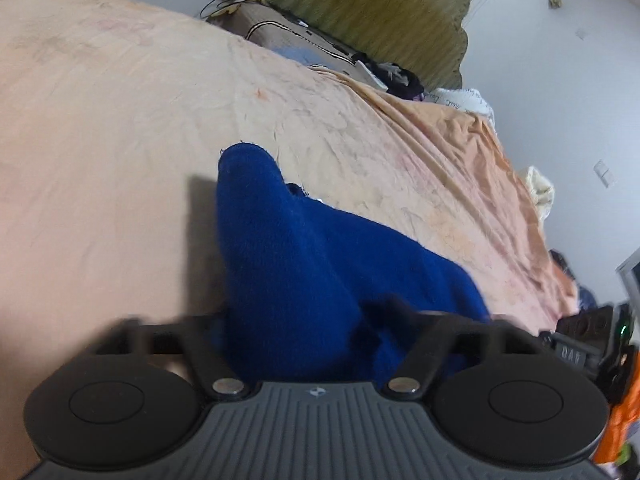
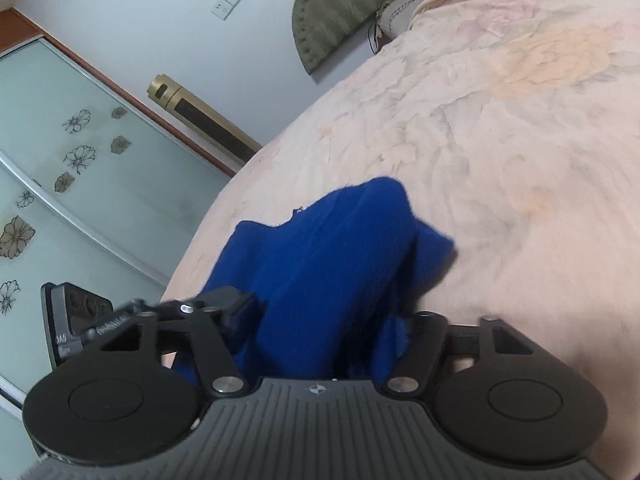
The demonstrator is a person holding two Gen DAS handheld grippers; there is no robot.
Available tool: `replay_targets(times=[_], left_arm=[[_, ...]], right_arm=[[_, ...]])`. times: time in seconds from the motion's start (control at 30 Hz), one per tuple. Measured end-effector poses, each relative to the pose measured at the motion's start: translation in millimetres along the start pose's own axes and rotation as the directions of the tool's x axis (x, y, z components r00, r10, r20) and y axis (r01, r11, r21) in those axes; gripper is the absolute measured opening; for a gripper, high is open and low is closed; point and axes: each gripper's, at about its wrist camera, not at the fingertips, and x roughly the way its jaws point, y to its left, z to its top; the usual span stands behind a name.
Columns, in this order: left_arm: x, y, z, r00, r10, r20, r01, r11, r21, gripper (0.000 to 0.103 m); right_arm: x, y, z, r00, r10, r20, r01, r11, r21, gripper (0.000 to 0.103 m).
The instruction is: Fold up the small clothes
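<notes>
A bright blue fleece garment (image 1: 304, 264) lies bunched on the peach bedsheet (image 1: 120, 140). In the left wrist view it is gathered between the jaws of my left gripper (image 1: 316, 320) and rises off the sheet in a peak, casting a shadow to its left. The cloth hides the fingertips. In the right wrist view the same garment (image 2: 332, 264) is pulled up between the jaws of my right gripper (image 2: 324, 320), one corner flopping out to the right. Here too the cloth covers the pads. Both grippers grip the garment side by side.
The bed's green padded headboard (image 1: 360, 8) and a pillow (image 1: 280, 36) stand at the far end, with dark clothes (image 1: 396, 76) heaped nearby. A glass wardrobe door (image 2: 80, 168) and a gold tower fan (image 2: 204, 124) stand left of the bed. Part of the other gripper (image 2: 76, 316) shows at the left.
</notes>
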Motion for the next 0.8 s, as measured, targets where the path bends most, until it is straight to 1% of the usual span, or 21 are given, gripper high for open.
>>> replay_targets(times=[0.03,0.07,0.13,0.23,0.27,0.3,0.33,0.37,0.4,0.43,0.47,0.5,0.53,0.63,0.67,0.73,0.77,0.8], left_arm=[[2.7,-2.6,0.4,1.000,0.021,0.001,-0.021,1.000,0.017,0.035],[2.8,-4.1,-0.2,1.000,0.021,0.009,-0.021,0.999,0.027,0.030],[-2.1,-11.1,-1.4,0.999,0.024,0.042,-0.027,0.997,0.068,0.027],[-5.4,-24.0,-2.0,0.995,0.055,0.083,-0.066,0.988,0.140,0.027],[-4.0,-26.2,-0.6,0.994,0.065,0.085,-0.077,0.986,0.148,0.027],[-0.5,-27.8,0.6,0.993,0.086,0.076,-0.096,0.984,0.147,0.027],[1.4,-28.3,1.0,0.992,0.110,0.059,-0.117,0.984,0.136,0.030],[0.6,-27.9,0.7,0.992,0.119,0.053,-0.124,0.985,0.123,0.036],[-4.5,-28.1,-1.8,0.991,0.121,0.052,-0.126,0.985,0.117,0.041],[-11.6,-29.2,-4.9,0.991,0.120,0.050,-0.126,0.984,0.125,0.056],[-20.8,-29.6,-10.5,0.992,0.118,0.054,-0.124,0.982,0.140,0.068],[-31.8,-30.1,-17.5,0.991,0.116,0.065,-0.125,0.980,0.153,0.071],[-41.5,-30.0,-24.7,0.991,0.112,0.068,-0.122,0.979,0.162,0.071],[-66.3,-25.2,-54.7,0.997,0.071,0.020,-0.073,0.984,0.160,0.071],[-71.3,-23.0,-65.5,0.998,0.055,0.007,-0.055,0.987,0.153,0.070],[-79.6,-18.7,-87.5,0.999,0.028,-0.026,-0.025,0.991,0.133,0.069],[-83.2,-16.9,-98.3,0.999,0.018,-0.029,-0.014,0.993,0.119,0.060],[-88.6,-18.8,-107.7,1.000,0.016,-0.007,-0.015,0.991,0.130,0.056]], right_arm=[[3.0,0.7,1.9,1.000,-0.013,-0.004,0.013,1.000,-0.011,0.043],[5.0,2.3,2.1,0.999,-0.039,-0.006,0.039,0.999,-0.023,0.036],[2.3,10.6,0.0,0.998,-0.062,0.013,0.062,0.996,-0.064,0.033],[-9.3,25.3,-0.4,0.993,-0.081,0.081,0.092,0.985,-0.144,0.032],[-8.7,25.9,2.3,0.992,-0.091,0.092,0.104,0.983,-0.148,0.032],[-6.3,27.2,2.4,0.989,-0.118,0.094,0.131,0.979,-0.154,0.035],[-1.6,26.8,3.0,0.986,-0.148,0.081,0.159,0.975,-0.156,0.040],[1.1,25.9,1.4,0.981,-0.187,0.054,0.193,0.970,-0.147,0.048],[-1.1,25.1,-1.5,0.978,-0.202,0.040,0.206,0.969,-0.136,0.055],[-7.7,25.7,-5.8,0.980,-0.193,0.040,0.196,0.972,-0.128,0.058],[-17.0,27.0,-11.0,0.984,-0.174,0.037,0.177,0.977,-0.121,0.063],[-26.3,27.6,-17.0,0.987,-0.155,0.032,0.158,0.981,-0.115,0.065],[-35.2,28.1,-23.4,0.989,-0.147,0.025,0.149,0.983,-0.110,0.065],[-56.5,28.1,-47.0,0.989,-0.145,-0.021,0.142,0.984,-0.106,0.065],[-63.8,27.3,-57.1,0.991,-0.132,-0.036,0.128,0.986,-0.102,0.066],[-77.5,27.5,-75.7,0.995,-0.086,-0.056,0.081,0.992,-0.095,0.065],[-81.4,28.2,-83.0,0.996,-0.069,-0.064,0.063,0.994,-0.086,0.062],[-84.5,29.6,-89.6,0.996,-0.061,-0.065,0.056,0.995,-0.081,0.051]])
